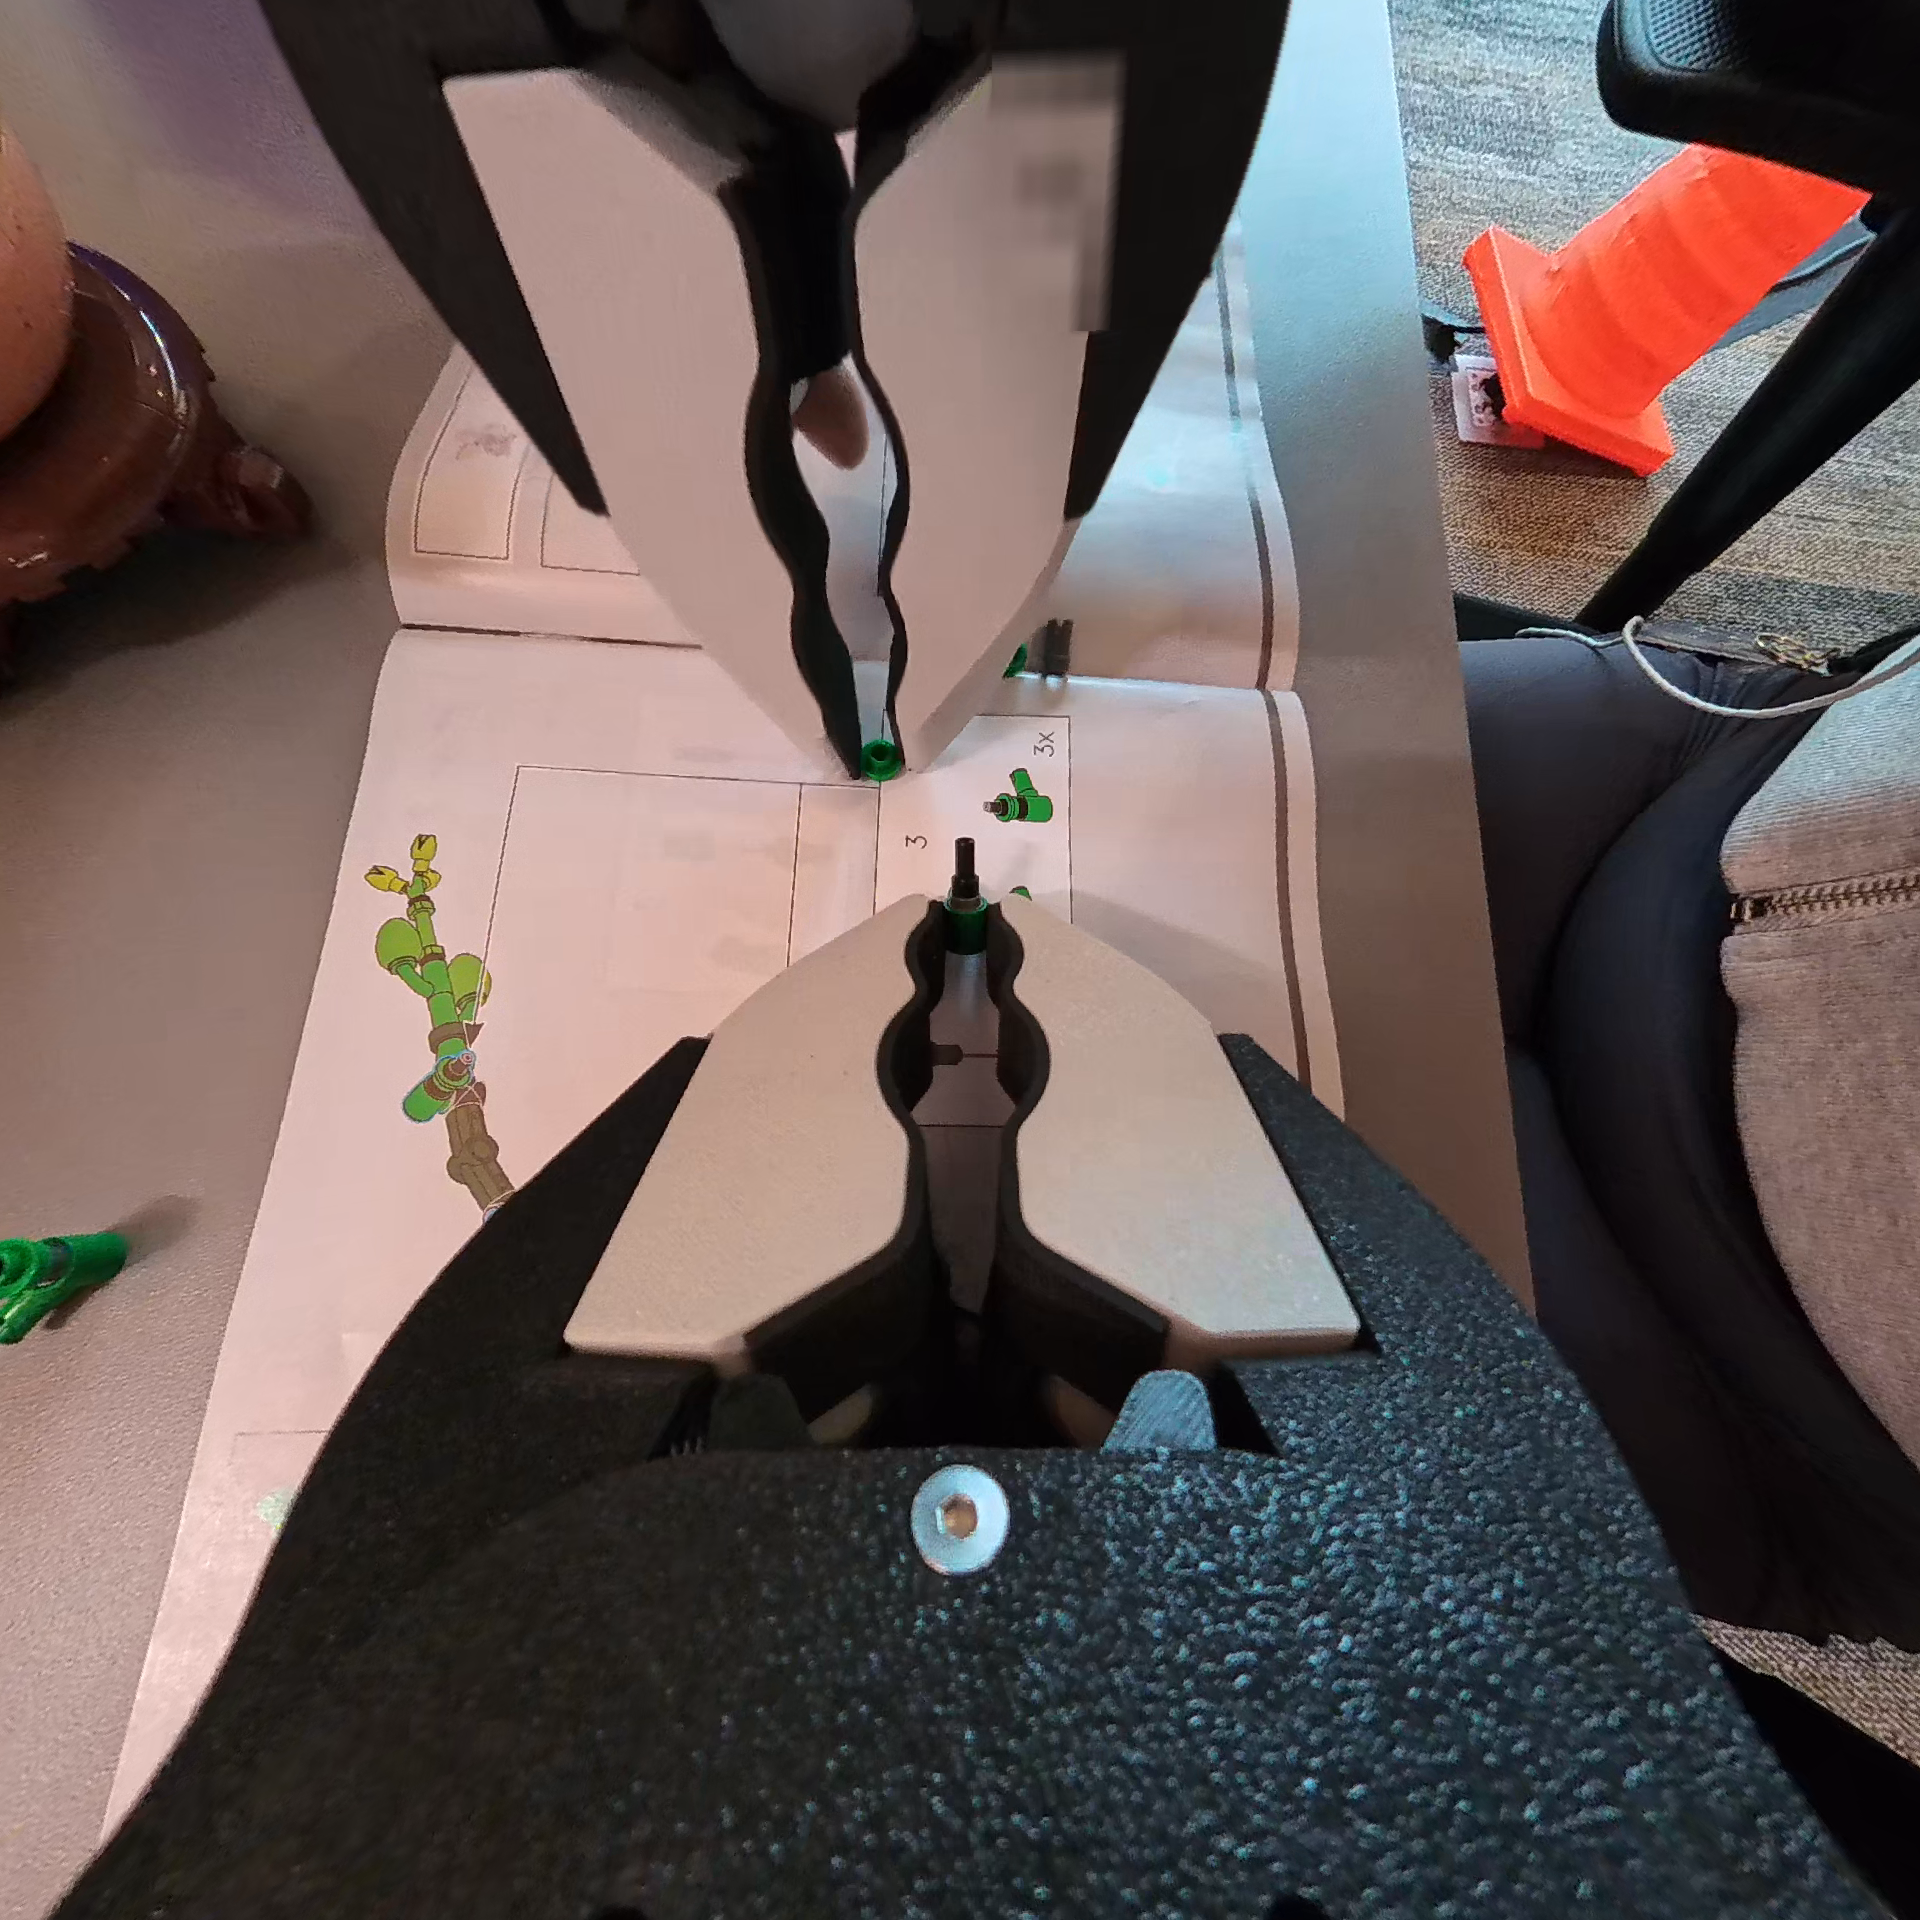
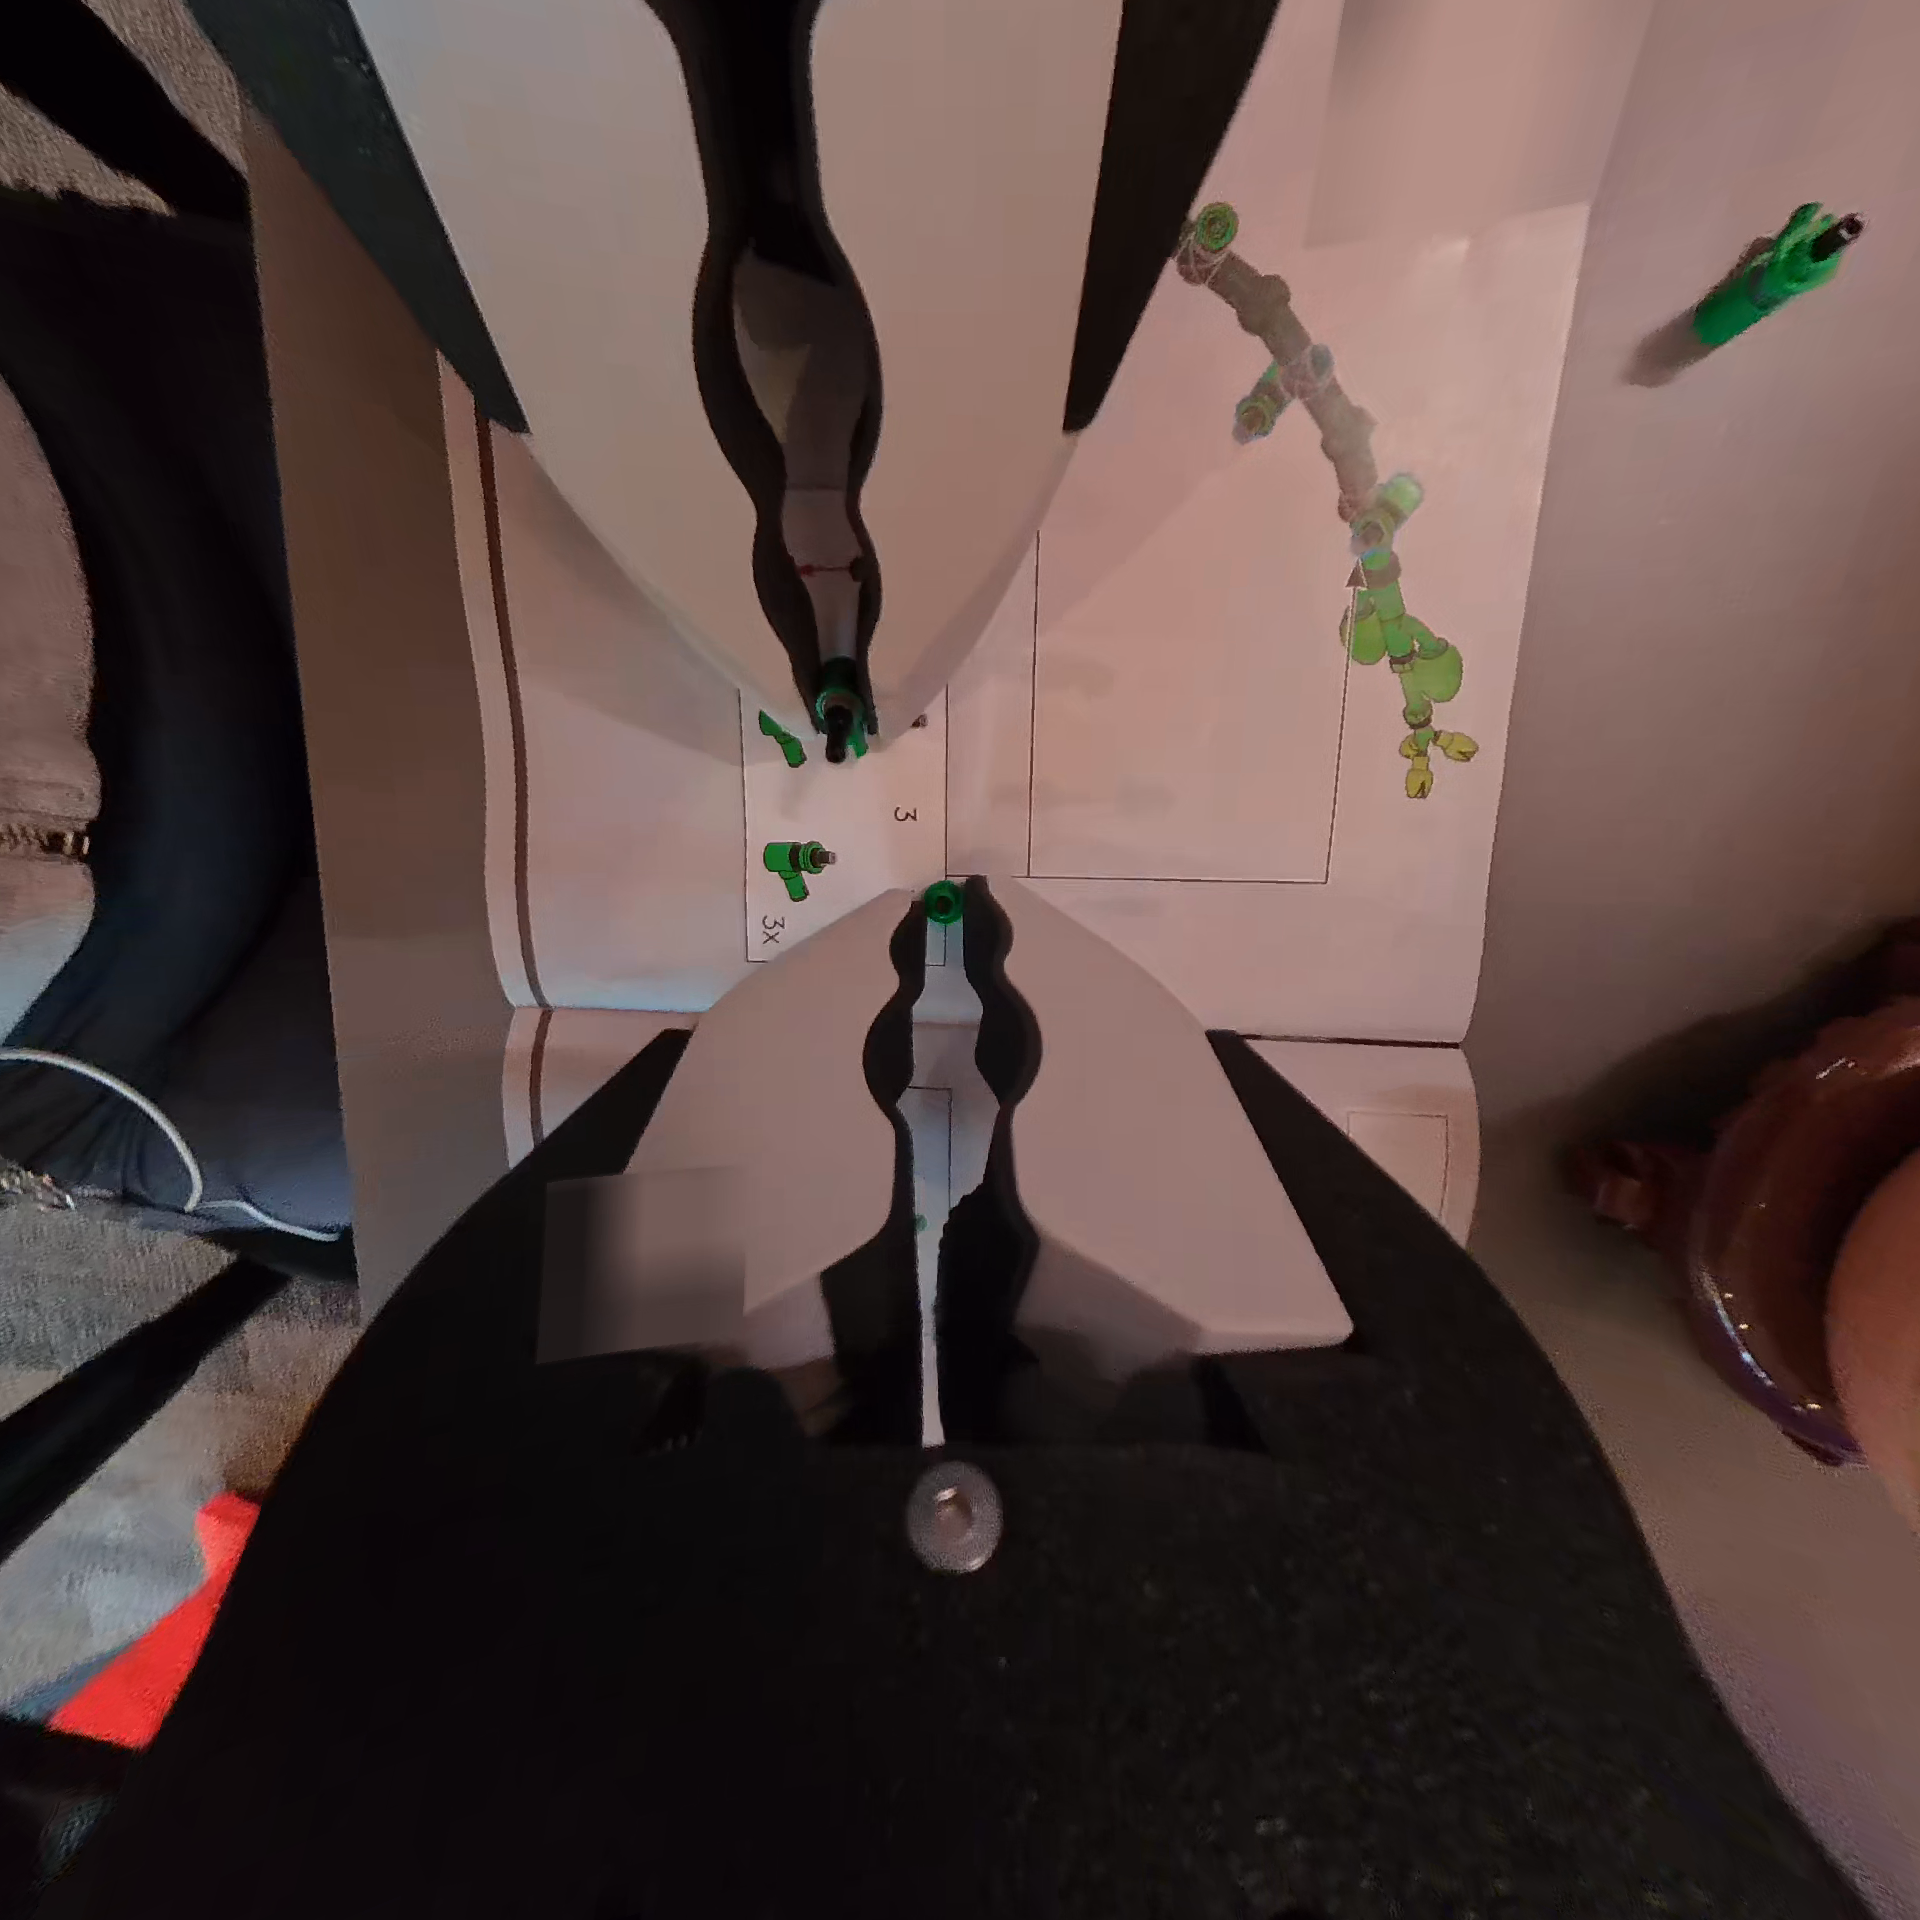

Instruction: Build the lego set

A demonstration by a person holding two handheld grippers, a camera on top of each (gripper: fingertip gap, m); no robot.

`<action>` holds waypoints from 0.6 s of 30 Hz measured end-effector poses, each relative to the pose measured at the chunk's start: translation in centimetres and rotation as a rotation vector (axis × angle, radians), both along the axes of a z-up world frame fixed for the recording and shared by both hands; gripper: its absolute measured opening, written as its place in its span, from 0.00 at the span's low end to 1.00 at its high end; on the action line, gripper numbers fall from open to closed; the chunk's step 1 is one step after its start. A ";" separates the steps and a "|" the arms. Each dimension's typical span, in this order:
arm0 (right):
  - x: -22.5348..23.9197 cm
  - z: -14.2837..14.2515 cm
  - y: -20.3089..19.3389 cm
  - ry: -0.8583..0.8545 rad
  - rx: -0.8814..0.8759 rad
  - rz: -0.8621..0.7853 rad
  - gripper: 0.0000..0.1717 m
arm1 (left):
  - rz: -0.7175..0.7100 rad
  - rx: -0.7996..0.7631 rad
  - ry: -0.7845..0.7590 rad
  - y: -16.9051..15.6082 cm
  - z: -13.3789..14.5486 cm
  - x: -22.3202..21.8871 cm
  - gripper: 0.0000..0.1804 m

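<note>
Across the open instruction booklet (image 1: pixel 644 935) on the grey table (image 1: pixel 125 935), the two grippers face each other tip to tip. Far left lies a loose green toy piece (image 1: pixel 52 1278), well apart from both. Moving rightward, the left gripper (image 1: pixel 966 920) is closed narrow on a small green sleeve with a black pin (image 1: pixel 964 878) sticking out ahead of its tips. Opposite it, the right gripper (image 2: pixel 943 902) pinches a small green ring (image 2: pixel 941 902) at its very tips, open bore facing the pin. Pin and ring are near but not touching, roughly in line. Off the table edge to the right stands an orange cone (image 1: pixel 1621 312). One container shows, a brown glazed pot (image 2: pixel 1808 1226); its inside is hidden.
</note>
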State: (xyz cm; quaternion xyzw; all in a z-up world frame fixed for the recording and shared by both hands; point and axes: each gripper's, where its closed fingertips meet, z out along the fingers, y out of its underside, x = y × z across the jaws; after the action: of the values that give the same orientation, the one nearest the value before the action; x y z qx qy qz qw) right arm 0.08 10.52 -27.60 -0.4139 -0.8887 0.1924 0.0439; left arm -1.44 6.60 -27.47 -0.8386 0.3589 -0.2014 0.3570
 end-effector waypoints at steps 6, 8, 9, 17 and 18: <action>-0.1 0.7 -0.6 0.123 -0.225 -0.100 0.03 | 0.005 -0.013 -0.013 0.0 0.1 -0.1 0.04; -0.3 1.6 -1.3 0.180 -0.328 -0.123 0.03 | 0.005 -0.015 -0.015 0.1 0.0 -0.2 0.04; -0.3 2.1 -1.7 0.207 -0.367 -0.126 0.03 | 0.005 -0.015 -0.015 0.1 0.0 -0.2 0.04; -1.0 3.0 -2.9 0.275 -0.362 -0.096 0.03 | 0.004 -0.013 -0.013 0.1 0.1 -0.3 0.04; -1.0 2.9 -3.0 0.275 -0.370 -0.091 0.03 | 0.004 -0.012 -0.012 0.1 0.1 -0.3 0.04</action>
State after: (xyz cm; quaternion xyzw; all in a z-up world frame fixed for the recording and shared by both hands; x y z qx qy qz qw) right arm -0.87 7.57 -24.75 -0.4246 -0.8043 0.4043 0.0967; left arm -1.71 6.66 -27.37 -0.8402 0.3539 -0.2076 0.3546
